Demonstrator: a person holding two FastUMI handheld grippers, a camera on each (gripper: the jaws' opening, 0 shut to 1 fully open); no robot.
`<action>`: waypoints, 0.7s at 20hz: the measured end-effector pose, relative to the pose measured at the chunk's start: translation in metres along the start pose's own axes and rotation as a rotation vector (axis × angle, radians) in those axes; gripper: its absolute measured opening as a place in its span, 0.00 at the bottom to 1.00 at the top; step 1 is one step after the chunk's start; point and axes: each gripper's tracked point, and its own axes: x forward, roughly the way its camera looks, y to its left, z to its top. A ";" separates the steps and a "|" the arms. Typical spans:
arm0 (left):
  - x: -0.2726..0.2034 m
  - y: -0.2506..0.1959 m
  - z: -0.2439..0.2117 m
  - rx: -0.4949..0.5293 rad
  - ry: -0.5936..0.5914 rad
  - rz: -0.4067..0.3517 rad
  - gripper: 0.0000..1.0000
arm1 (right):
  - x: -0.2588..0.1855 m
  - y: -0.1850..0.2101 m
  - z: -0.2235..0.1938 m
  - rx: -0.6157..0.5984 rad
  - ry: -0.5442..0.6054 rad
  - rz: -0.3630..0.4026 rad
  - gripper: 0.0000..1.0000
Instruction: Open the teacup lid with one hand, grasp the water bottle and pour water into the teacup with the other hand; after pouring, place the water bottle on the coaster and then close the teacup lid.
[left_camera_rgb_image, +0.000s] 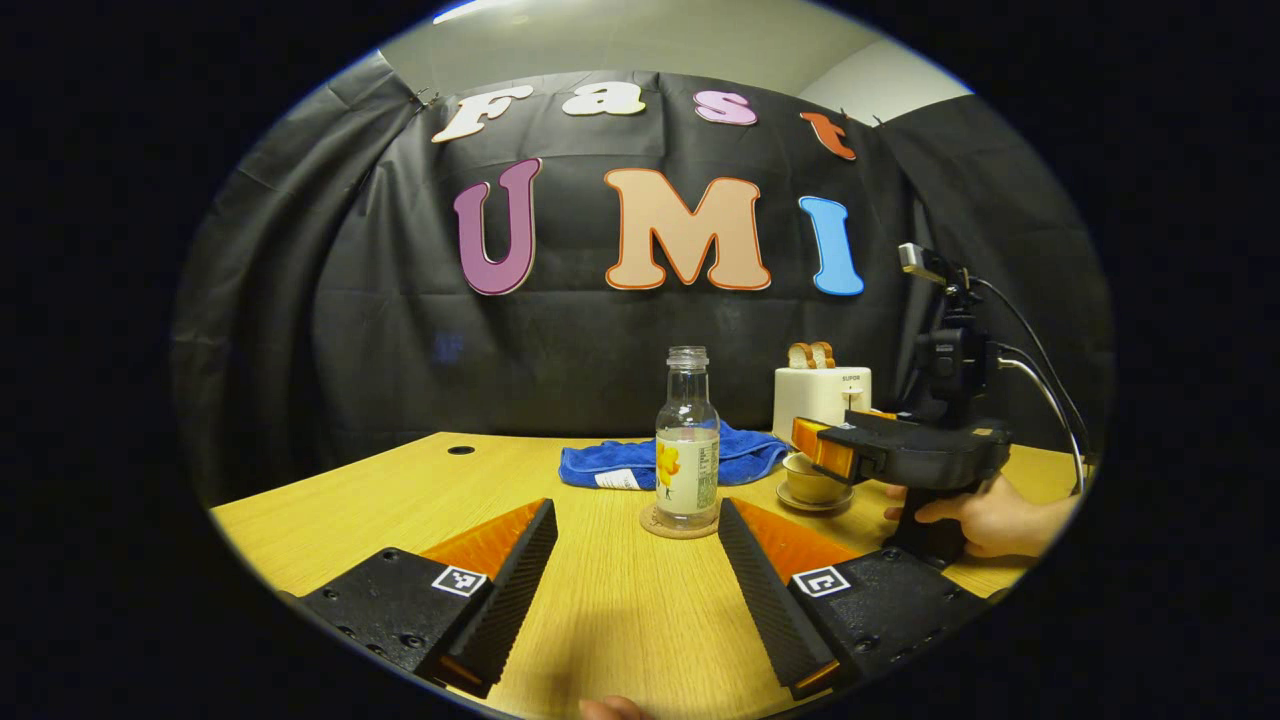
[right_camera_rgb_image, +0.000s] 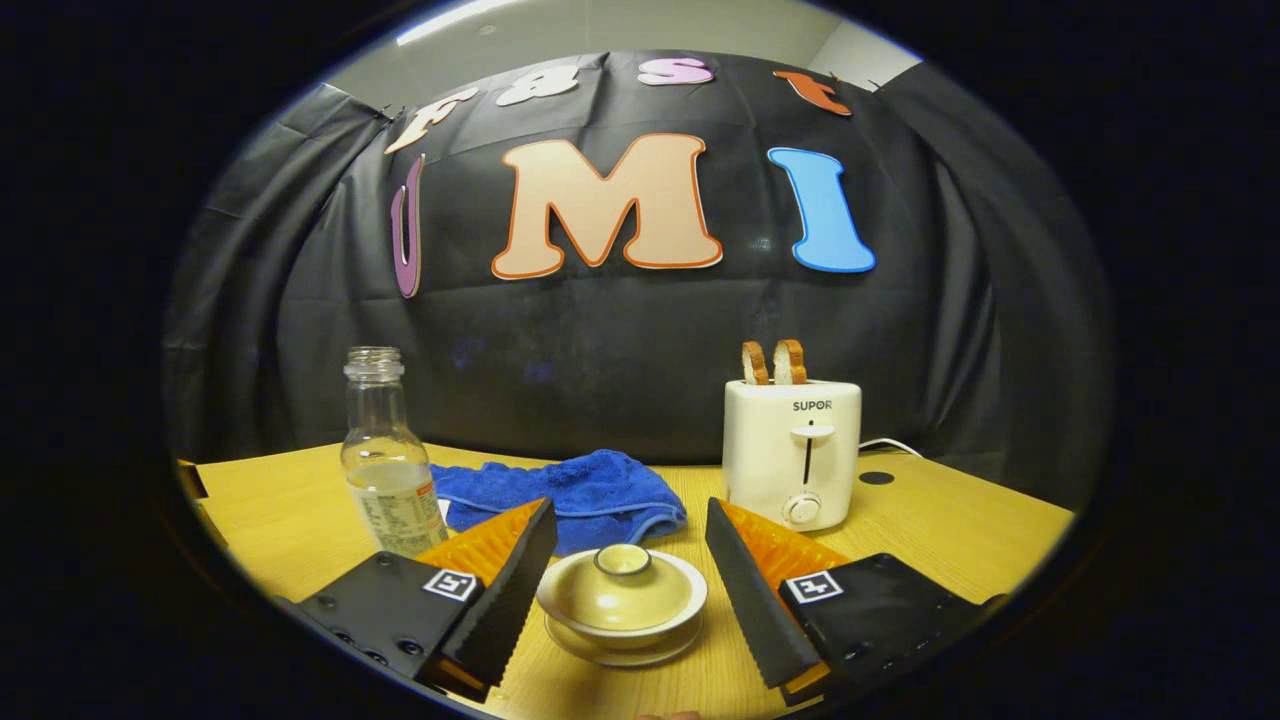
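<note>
An uncapped clear water bottle (left_camera_rgb_image: 687, 440) with a label stands upright on a round coaster (left_camera_rgb_image: 678, 526). My left gripper (left_camera_rgb_image: 635, 506) is open just short of it, fingers apart on either side of the line to the bottle. The cream teacup (right_camera_rgb_image: 622, 600) sits on its saucer with the lid (right_camera_rgb_image: 622, 568) on. My right gripper (right_camera_rgb_image: 630, 512) is open, and the cup sits between its fingers without touching them. In the left gripper view, the right gripper (left_camera_rgb_image: 818, 448), held by a hand (left_camera_rgb_image: 985, 515), hovers at the teacup (left_camera_rgb_image: 808, 482). The bottle (right_camera_rgb_image: 385, 470) stands to the cup's left.
A blue towel (right_camera_rgb_image: 570, 500) lies crumpled behind the cup and bottle. A white toaster (right_camera_rgb_image: 792, 450) with two bread slices stands at the back right, its cord trailing right. The wooden table (left_camera_rgb_image: 400, 500) has a cable hole at each back corner.
</note>
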 end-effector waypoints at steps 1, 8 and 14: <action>0.000 -0.001 0.001 0.000 -0.001 0.001 0.94 | -0.012 0.000 0.000 0.001 -0.001 -0.005 0.95; -0.004 -0.007 0.000 0.000 0.001 0.014 0.95 | -0.094 0.000 0.004 0.002 -0.008 -0.037 0.95; -0.016 -0.026 0.001 0.001 -0.002 0.011 0.94 | -0.149 0.004 0.006 0.002 -0.010 -0.037 0.95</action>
